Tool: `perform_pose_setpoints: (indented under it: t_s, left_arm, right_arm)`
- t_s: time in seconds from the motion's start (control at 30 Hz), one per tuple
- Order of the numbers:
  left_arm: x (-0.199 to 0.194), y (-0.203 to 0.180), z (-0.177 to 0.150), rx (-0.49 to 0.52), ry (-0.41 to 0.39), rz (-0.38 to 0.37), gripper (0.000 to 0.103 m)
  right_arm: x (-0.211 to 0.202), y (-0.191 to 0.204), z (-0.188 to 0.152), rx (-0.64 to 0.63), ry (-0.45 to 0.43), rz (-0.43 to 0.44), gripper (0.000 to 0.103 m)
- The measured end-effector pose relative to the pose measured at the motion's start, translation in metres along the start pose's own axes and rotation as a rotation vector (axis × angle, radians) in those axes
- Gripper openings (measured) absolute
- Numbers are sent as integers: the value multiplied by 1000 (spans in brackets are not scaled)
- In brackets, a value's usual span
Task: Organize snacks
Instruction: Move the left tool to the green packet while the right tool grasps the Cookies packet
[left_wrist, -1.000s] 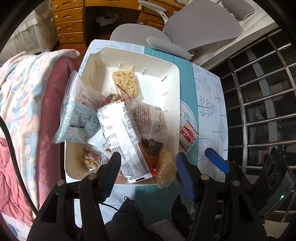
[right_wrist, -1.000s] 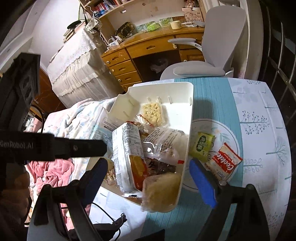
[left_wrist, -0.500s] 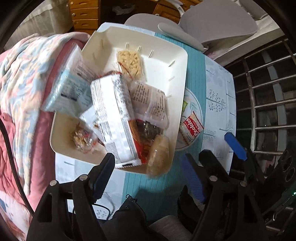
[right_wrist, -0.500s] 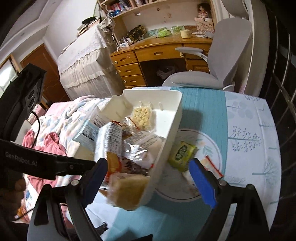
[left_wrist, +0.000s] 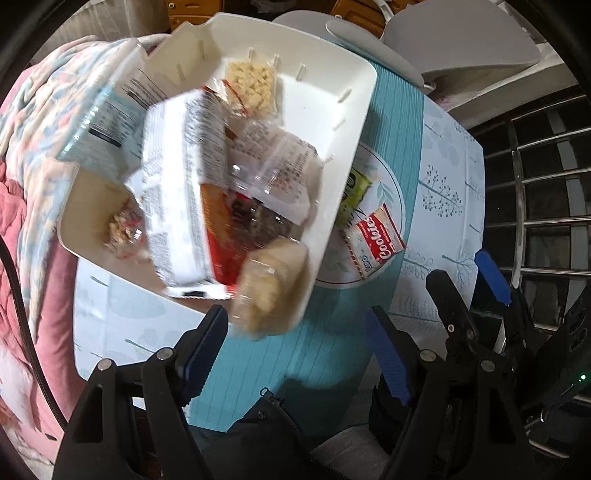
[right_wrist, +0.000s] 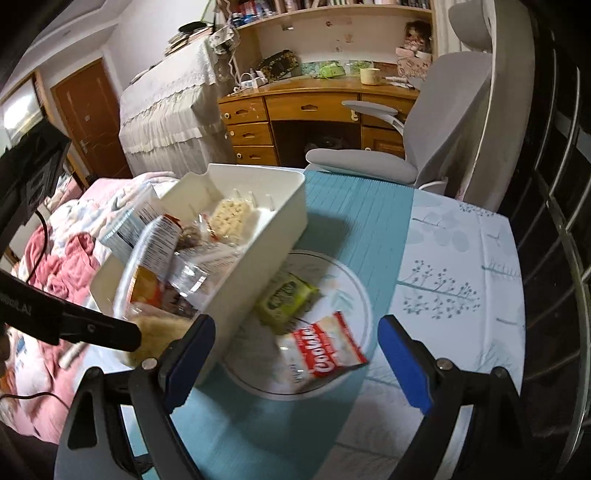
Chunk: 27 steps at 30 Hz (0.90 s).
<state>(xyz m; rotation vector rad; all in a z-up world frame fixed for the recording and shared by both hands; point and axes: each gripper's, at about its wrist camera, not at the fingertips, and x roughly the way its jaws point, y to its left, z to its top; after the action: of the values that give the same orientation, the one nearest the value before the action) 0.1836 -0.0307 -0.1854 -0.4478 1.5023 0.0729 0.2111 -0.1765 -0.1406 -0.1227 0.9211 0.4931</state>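
Observation:
A white bin (left_wrist: 317, 99) on the table holds several snack packets, among them a big white-and-red pack (left_wrist: 181, 206), a puffed-rice bar (left_wrist: 251, 86) and a tan bun (left_wrist: 273, 280) leaning over its near corner. Right of the bin, a plate (right_wrist: 354, 291) carries a red-and-white Cookies packet (right_wrist: 325, 354) and a green packet (right_wrist: 286, 297). My left gripper (left_wrist: 295, 350) hangs open just in front of the bun, nothing between its pads. My right gripper (right_wrist: 295, 360) stands wide open above the plate's near rim, with the Cookies packet framed between its fingers but untouched.
A teal runner (right_wrist: 354, 210) crosses the pale patterned tablecloth. Pink and floral bedding (left_wrist: 29, 155) lies left of the table. A grey office chair (right_wrist: 373, 166) and a wooden desk (right_wrist: 295, 107) stand beyond it. Window bars (left_wrist: 535, 184) run along the right.
Both grippers have come down and closer to the table. The bin fills more of the left view and the plate now sits between the right fingers. The left jaws have spread wider.

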Motion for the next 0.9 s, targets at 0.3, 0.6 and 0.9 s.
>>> perform_pose_setpoints:
  t_s: [0.3, 0.6, 0.9]
  left_arm:
    - [18, -33, 1, 23, -37, -5, 76]
    - [17, -57, 20, 90, -73, 31, 76]
    - [20, -80, 42, 178, -79, 98, 76]
  right_arm:
    - [41, -10, -17, -163, 58, 19, 90]
    - [92, -7, -40, -234, 136, 51, 90]
    - [115, -13, -47, -207, 181, 61, 83]
